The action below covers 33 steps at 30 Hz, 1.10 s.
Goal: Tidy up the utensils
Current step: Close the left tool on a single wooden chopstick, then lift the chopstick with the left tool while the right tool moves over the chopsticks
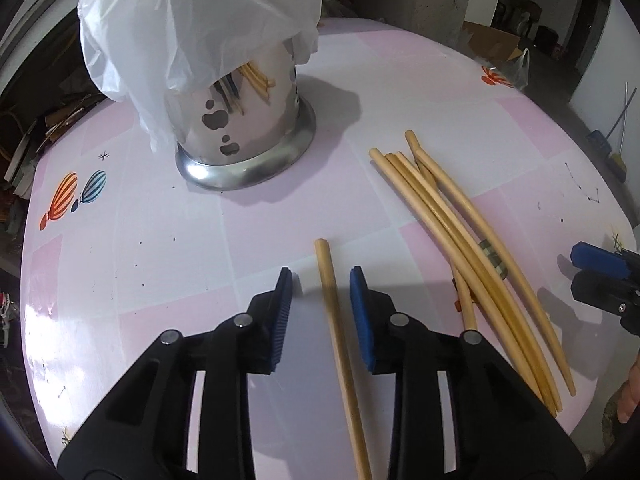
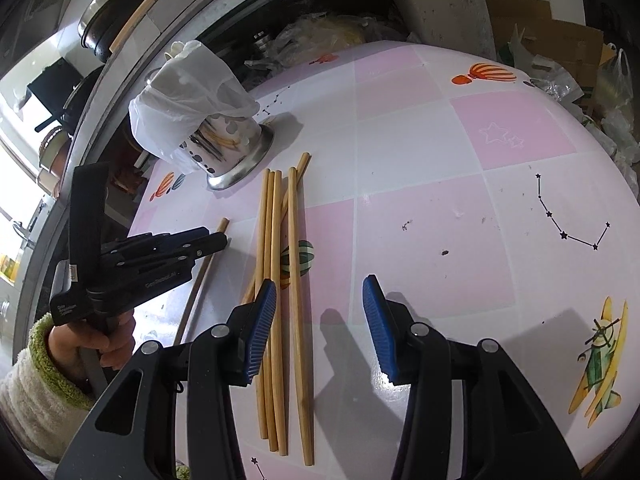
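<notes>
Between the left gripper's [image 1: 320, 280] parted fingers, a single chopstick [image 1: 334, 320] lies on the pink surface [image 1: 160, 240], untouched. Light, stiff, probably slick; I'd pinch mid-shaft. Right gripper [image 2: 320, 292] hangs open and empty beside the loose bundle [image 2: 276, 300].

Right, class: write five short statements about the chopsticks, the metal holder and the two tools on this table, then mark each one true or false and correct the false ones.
1. One chopstick lies between the left tool's open pads. True.
2. The right tool grips a chopstick. False: it is open, with nothing between its pads.
3. A white plastic bag covers the top of the metal holder. True.
4. The holder is empty. False: chopsticks show inside.
5. The loose bundle of chopsticks lies on a plain green tablecloth. False: it is pink and white checked.
</notes>
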Tool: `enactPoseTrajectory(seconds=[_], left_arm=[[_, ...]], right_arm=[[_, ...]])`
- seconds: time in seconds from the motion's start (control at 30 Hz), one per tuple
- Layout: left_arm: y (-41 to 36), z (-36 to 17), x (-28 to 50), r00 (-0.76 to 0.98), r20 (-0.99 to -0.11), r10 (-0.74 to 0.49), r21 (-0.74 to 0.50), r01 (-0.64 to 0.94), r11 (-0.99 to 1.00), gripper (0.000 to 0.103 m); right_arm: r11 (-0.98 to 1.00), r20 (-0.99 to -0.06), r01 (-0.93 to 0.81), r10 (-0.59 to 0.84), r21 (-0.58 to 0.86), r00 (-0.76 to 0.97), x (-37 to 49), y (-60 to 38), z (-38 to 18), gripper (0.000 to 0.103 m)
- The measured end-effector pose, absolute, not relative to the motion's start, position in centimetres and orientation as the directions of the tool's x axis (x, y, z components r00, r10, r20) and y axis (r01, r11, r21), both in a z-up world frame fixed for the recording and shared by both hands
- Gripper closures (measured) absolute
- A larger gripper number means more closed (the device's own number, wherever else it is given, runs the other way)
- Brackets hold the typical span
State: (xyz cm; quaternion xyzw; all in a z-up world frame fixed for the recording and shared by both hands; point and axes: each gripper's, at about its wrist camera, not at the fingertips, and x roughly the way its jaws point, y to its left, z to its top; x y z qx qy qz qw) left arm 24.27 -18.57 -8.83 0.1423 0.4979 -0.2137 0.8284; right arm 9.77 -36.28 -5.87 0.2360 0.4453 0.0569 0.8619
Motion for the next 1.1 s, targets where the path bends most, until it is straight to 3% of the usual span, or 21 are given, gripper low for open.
enactPoseTrajectory(seconds=[0.27,0.63,1.1], left_arm=[[-18.7,-8.7,23.9,0.418,-0.884,-0.209,0.022,0.484,0.875,0.096],[-17.8,-5.9,23.0,0.467,-0.843,-0.269,-0.028,0.460,0.887,0.098],[-12.3,5.4,18.0,0.676,-0.622,-0.396,-0.074,0.452,0.889,0.098]], right_arm=[[0.878,-0.734,0.113,0.311,0.465,0.604,9.8,-36.4,-5.8,0.058],[0.874,-0.727,0.109,0.319,0.474,0.609,9.4,-36.4,-5.7,0.058],[0.874,-0.719,0.108,0.313,0.474,0.621,8.9,-36.4,-5.0,0.058]])
